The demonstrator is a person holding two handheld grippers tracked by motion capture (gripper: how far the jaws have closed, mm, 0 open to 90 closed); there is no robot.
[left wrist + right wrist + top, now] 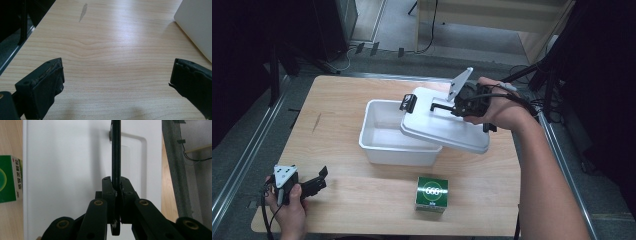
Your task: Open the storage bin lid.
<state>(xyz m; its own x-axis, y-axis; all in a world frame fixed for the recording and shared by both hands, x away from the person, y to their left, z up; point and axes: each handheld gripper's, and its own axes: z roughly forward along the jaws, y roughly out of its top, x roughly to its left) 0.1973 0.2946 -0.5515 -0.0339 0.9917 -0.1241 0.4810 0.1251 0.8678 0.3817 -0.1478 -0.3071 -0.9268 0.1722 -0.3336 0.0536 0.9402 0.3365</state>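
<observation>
The flat white plastic lid [447, 127] with rounded corners hangs tilted over the right part of the open white plastic tub [387, 145], lifted by its thin black bar handle [116, 152]. The right tongs [451, 106] are pinched narrow on that handle; in the right gripper view the two black jaws meet around the bar, with the smooth lid surface and its shallow recessed panel behind. A black clip [408, 102] sits at the lid's far left edge. The tub is rectangular, glossy and smooth-walled, standing near the middle of the pale wood-grain worktop [337, 100].

Near and to the right of the tub, apart from it, stands one small green cardboard box [431, 194] with a white round emblem; its edge shows at the left of the right gripper view.

The left tongs [317, 181] rest at the near left corner of the worktop, jaws spread wide with nothing between them, well apart from the tub.

One lid, one tub, one box, two tongs.
</observation>
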